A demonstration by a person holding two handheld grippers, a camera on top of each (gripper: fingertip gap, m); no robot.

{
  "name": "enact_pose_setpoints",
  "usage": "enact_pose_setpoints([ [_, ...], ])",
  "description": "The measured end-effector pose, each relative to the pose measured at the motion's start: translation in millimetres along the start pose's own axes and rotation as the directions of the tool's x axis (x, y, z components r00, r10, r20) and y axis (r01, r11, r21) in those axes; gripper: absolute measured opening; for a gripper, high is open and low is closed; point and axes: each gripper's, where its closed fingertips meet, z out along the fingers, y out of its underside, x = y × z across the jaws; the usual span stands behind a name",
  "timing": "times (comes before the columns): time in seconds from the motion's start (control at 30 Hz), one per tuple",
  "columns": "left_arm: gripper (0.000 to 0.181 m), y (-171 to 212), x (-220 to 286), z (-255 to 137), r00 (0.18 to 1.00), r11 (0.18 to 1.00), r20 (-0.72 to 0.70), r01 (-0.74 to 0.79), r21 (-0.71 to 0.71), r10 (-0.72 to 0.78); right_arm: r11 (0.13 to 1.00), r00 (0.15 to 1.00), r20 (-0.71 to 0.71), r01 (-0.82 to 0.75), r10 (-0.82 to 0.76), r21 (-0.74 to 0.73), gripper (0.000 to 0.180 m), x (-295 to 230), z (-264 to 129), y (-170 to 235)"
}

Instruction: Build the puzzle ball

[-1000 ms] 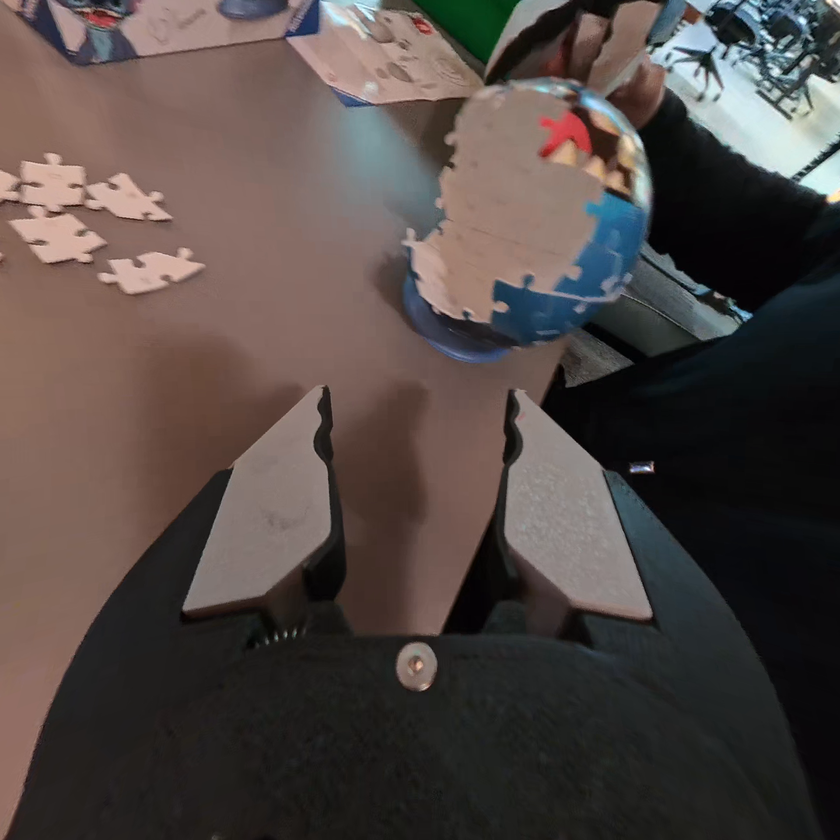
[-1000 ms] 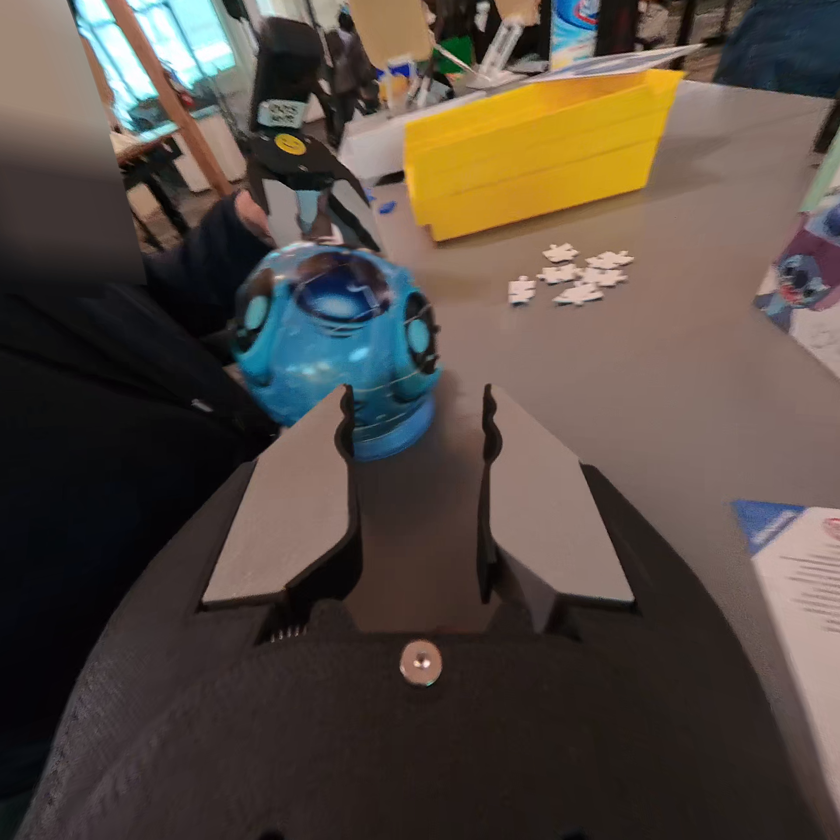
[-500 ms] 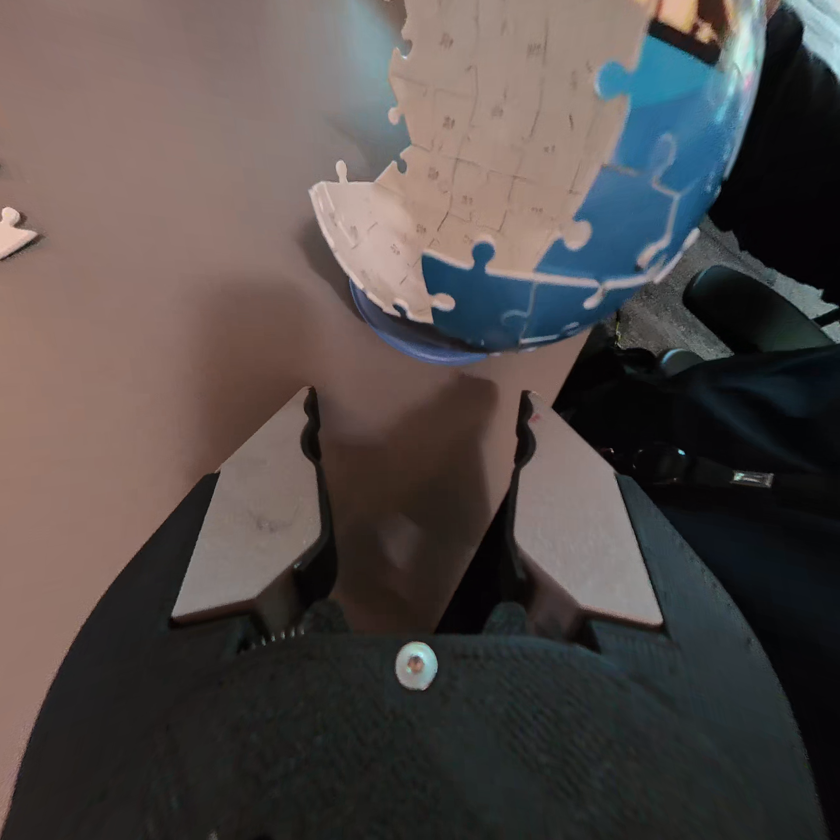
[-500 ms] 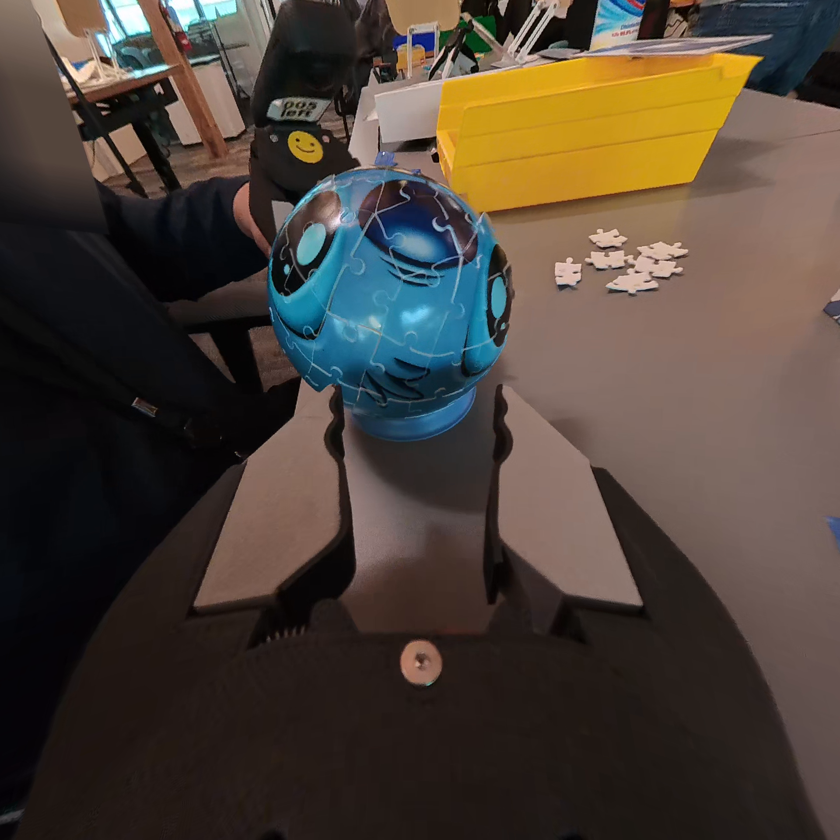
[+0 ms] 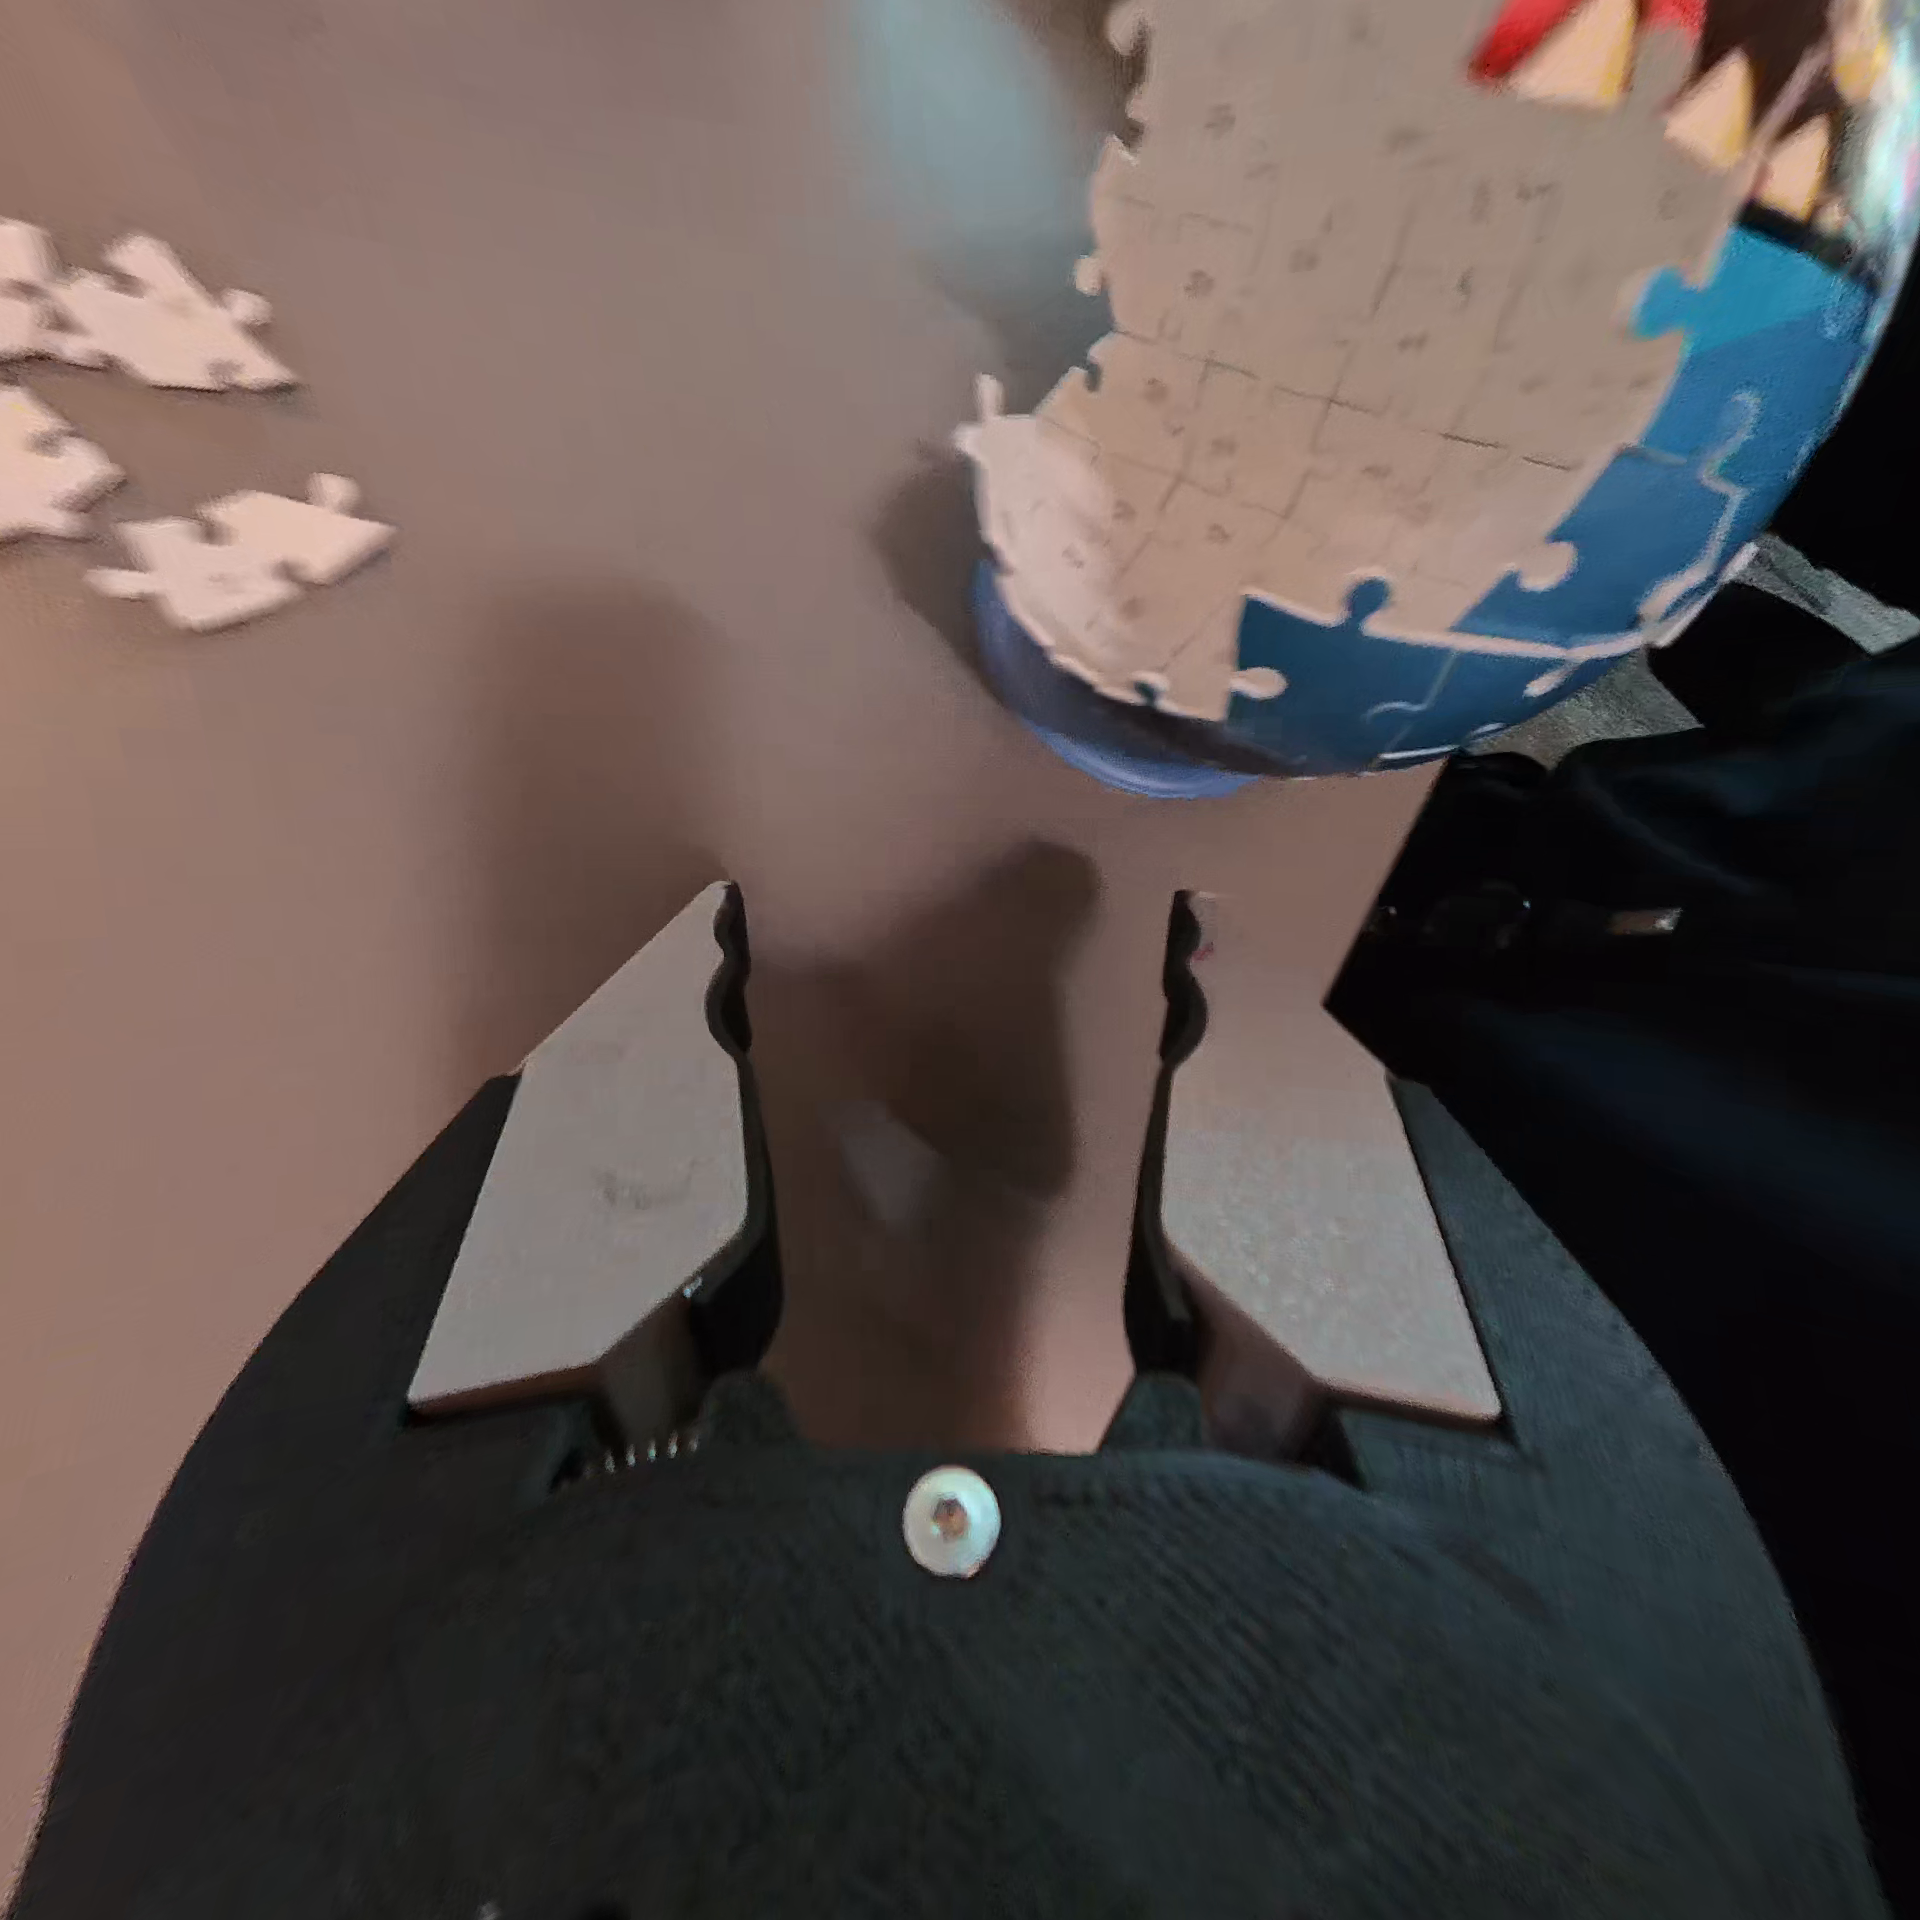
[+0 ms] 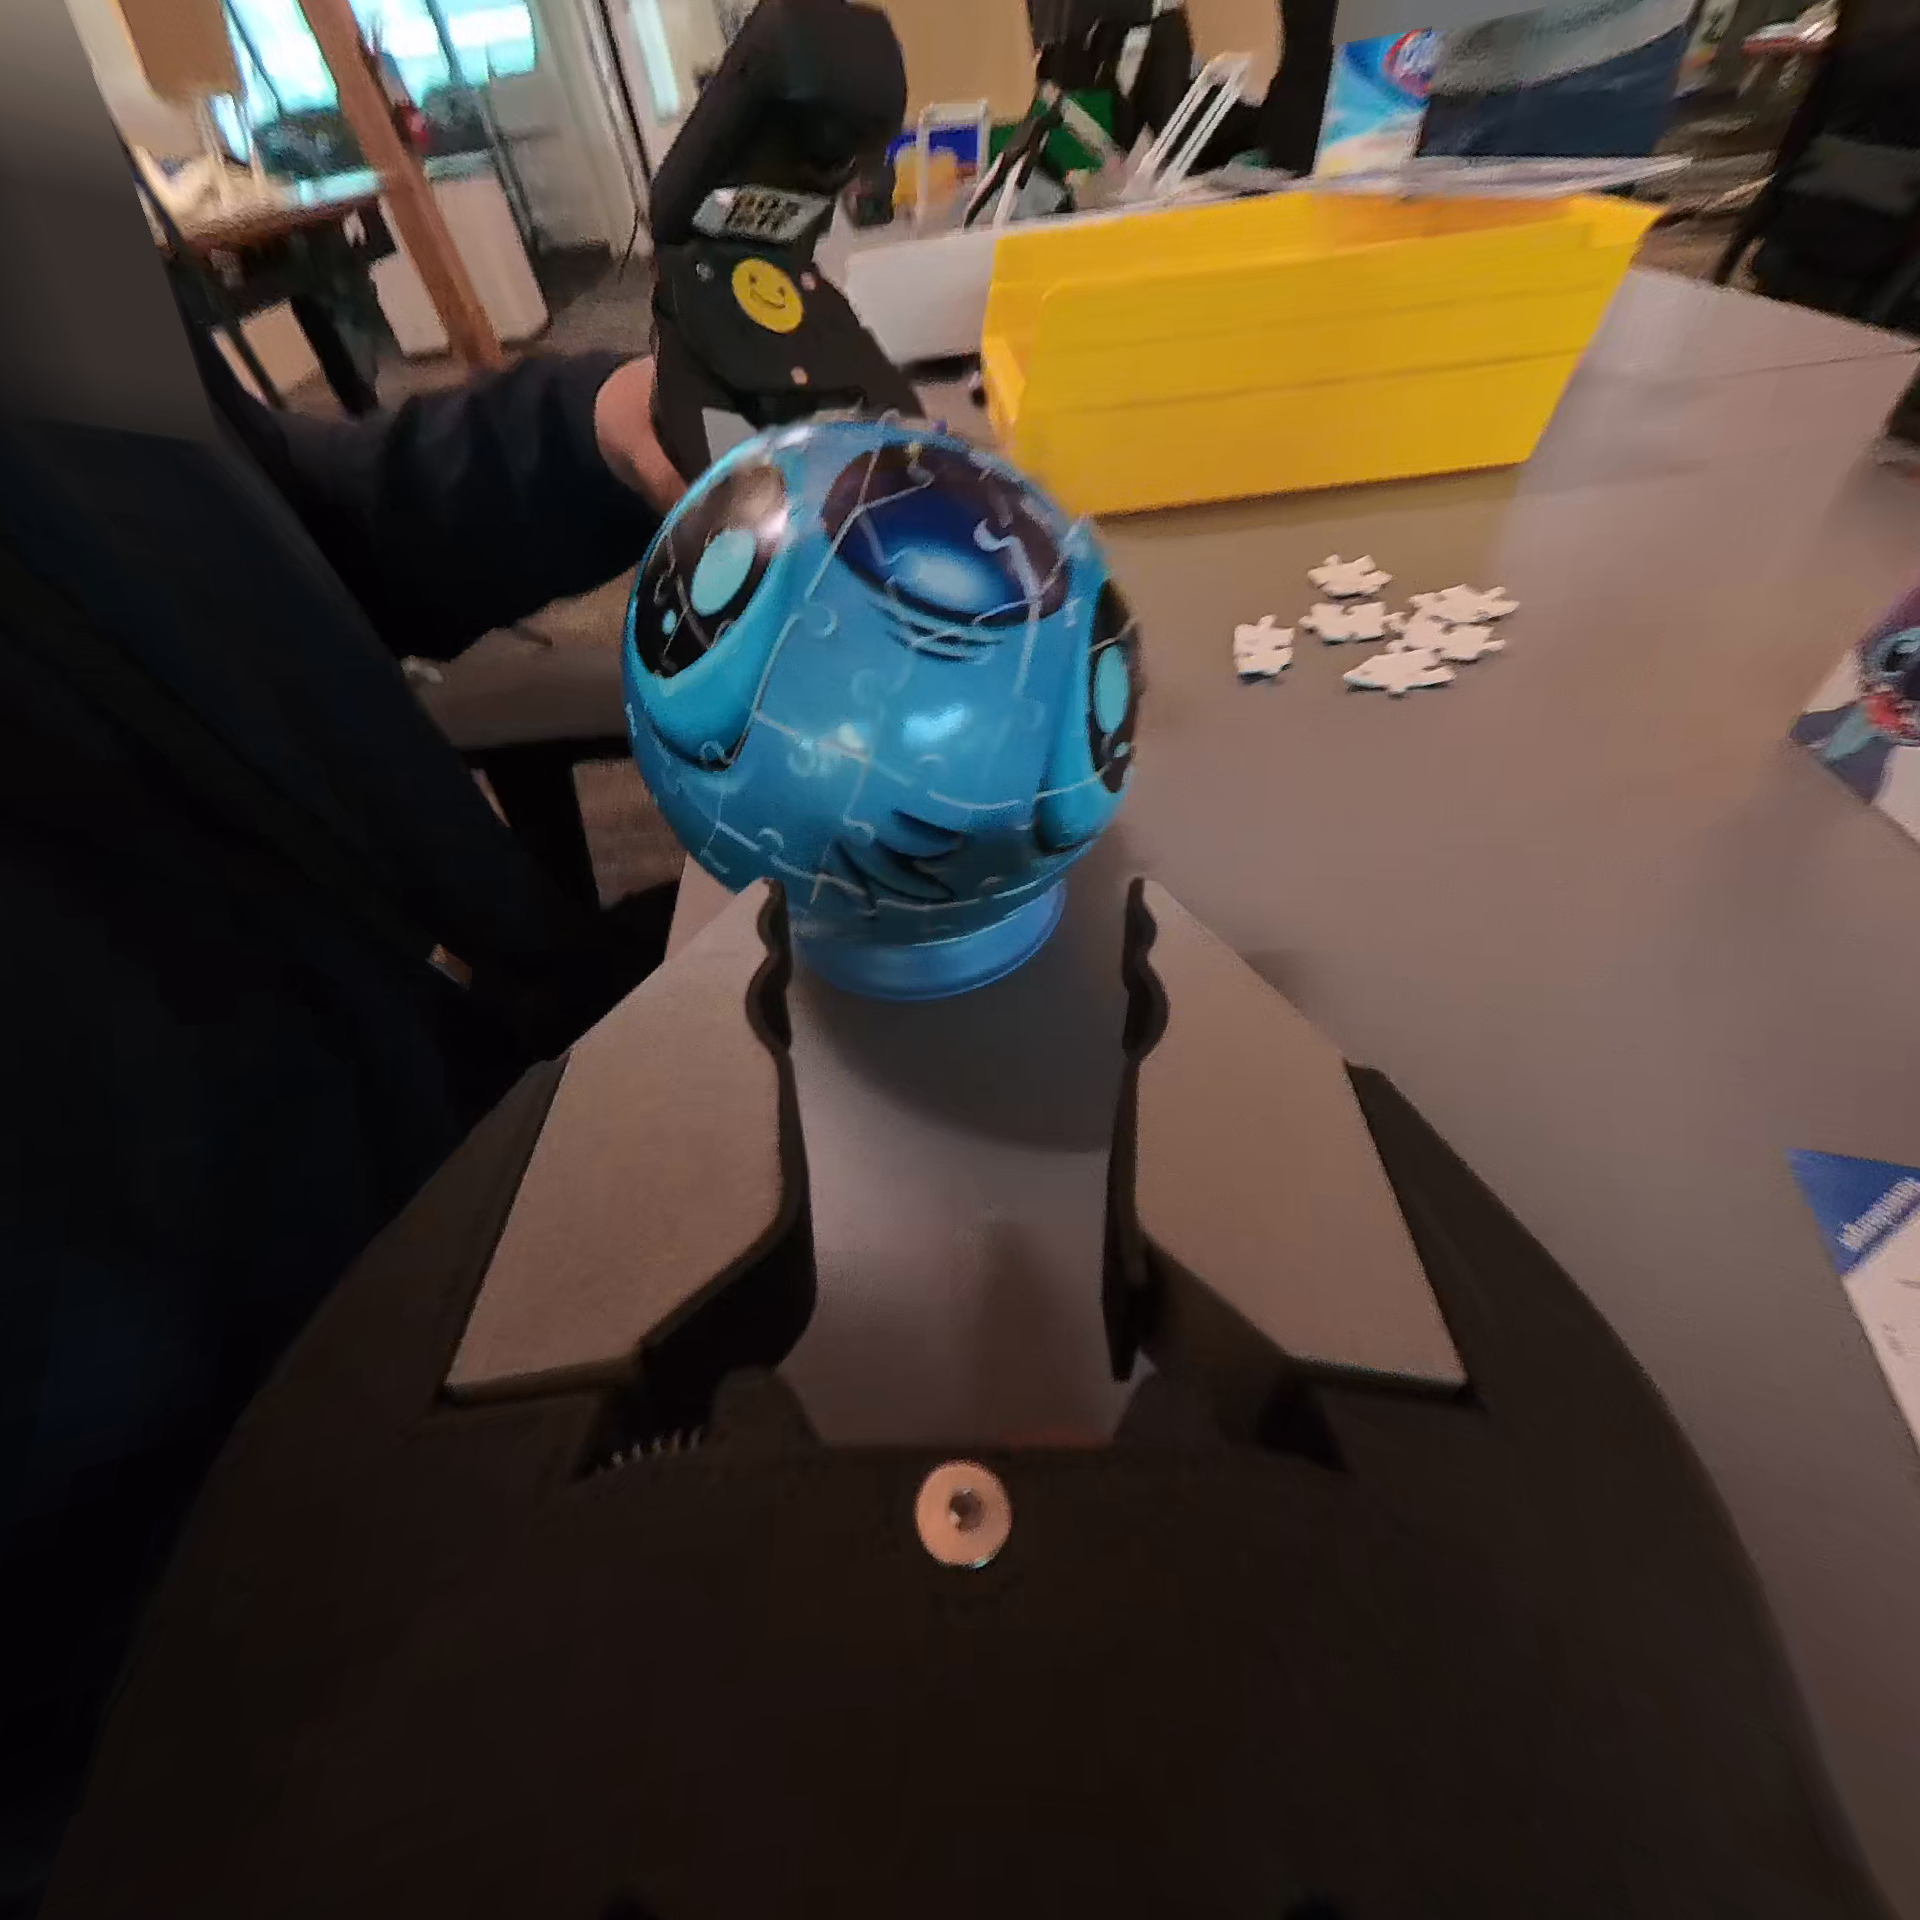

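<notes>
- The puzzle ball (image 5: 1455,416) runs off the frame's top and right in the left wrist view, and everything is motion-blurred.
- The left gripper (image 5: 956,904) is wide open, empty, over the table (image 5: 520,831).
- The right gripper (image 6: 951,904) gapes too, holding nothing, its left fingertip just before the ball's blue stand (image 6: 935,961).
- The ball sits at the table edge: blue outside, an unfinished opening showing pale backs; loose pieces (image 6: 1382,623) lie well apart.

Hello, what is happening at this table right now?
A person holds a gripper in each hand and is building a blue puzzle ball that sits on a blue stand near the table edge. The left gripper and the right gripper are both open and empty, one on either side of the ball. One side of the ball is unfinished, and loose pieces lie face down farther along the table.
</notes>
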Motion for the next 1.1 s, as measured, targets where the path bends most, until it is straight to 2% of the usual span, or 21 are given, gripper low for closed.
enact_pose_setpoints([
  [0.1, 0.071, -26.0, -35.7, -20.2, 0.998, 0.996, 0.057, -0.029, 0.079, 0.024, 0.995, 0.998, -0.003, -0.063, 0.063, 0.081, 0.059, 13.7, -13.9, -13.6],
  [0.2, 0.067, -59.1, -62.7, -16.0, 0.988, 0.987, 0.072, -0.142, 0.074, 0.137, 0.996, 0.998, -0.006, -0.067, 0.068, 0.059, 0.057, 29.9, -16.2, -19.3],
  [0.3, 0.067, -75.5, -96.5, 7.9, 0.95, 0.954, 0.089, -0.292, -0.075, 0.298, 0.998, 0.998, 0.034, -0.062, 0.061, 0.021, 0.058, 39.5, -10.2, -25.7],
  [0.37, 0.057, -78.3, -110.1, 23.2, 0.937, 0.926, 0.038, -0.336, -0.17, 0.347, 0.998, 0.995, 0.066, -0.069, 0.068, 0.0, 0.058, 43.8, -5.9, -27.0],
  [0.4, 0.049, -74.9, -118.5, 29.1, 0.926, 0.904, 0.025, -0.361, -0.229, 0.376, 0.998, 0.995, 0.076, -0.07, 0.071, -0.007, 0.058, 45.7, -4.2, -26.5],
  [0.47, 0.048, -61.3, -133.0, 36.7, 0.906, 0.846, 0.006, -0.394, -0.359, 0.424, 0.997, 0.993, 0.09, -0.073, 0.074, -0.014, 0.058, 48.7, -2.3, -24.8],
  [0.53, 0.043, -49.6, -133.2, 41.4, 0.895, 0.802, -0.045, -0.419, -0.426, 0.444, 0.996, 0.99, 0.111, -0.085, 0.084, 0.005, 0.057, 48.8, -3.0, -25.1],
  [0.63, 0.042, -49.5, -133.7, 42.0, 0.892, 0.79, -0.071, -0.431, -0.437, 0.447, 0.994, 0.986, 0.138, -0.102, 0.098, 0.025, 0.057, 47.5, -7.5, -28.9],
  [0.67, 0.033, -47.0, -129.6, 42.1, 0.902, 0.797, -0.109, -0.422, -0.432, 0.418, 0.994, 0.985, 0.143, -0.1, 0.093, 0.041, 0.057, 46.8, -9.7, -32.1],
  [0.83, 0.019, -49.5, -132.8, 43.0, 0.905, 0.82, -0.118, -0.422, -0.387, 0.41, 0.987, 0.98, 0.164, -0.126, 0.109, 0.097, 0.056, 45.8, -19.6, -42.2],
  [0.97, 0.018, -56.7, -136.6, 46.6, 0.88, 0.811, -0.01, -0.443, -0.383, 0.475, 0.983, 0.98, 0.128, -0.165, 0.154, 0.082, 0.053, 55.5, -17.4, -39.1],
  [1.1, 0.017, -75.5, -138.1, 49.9, 0.759, 0.748, 0.148, -0.552, -0.368, 0.634, 0.973, 0.972, 0.051, -0.231, 0.229, 0.021, 0.051, 75.2, -7.0, -34.2],
])
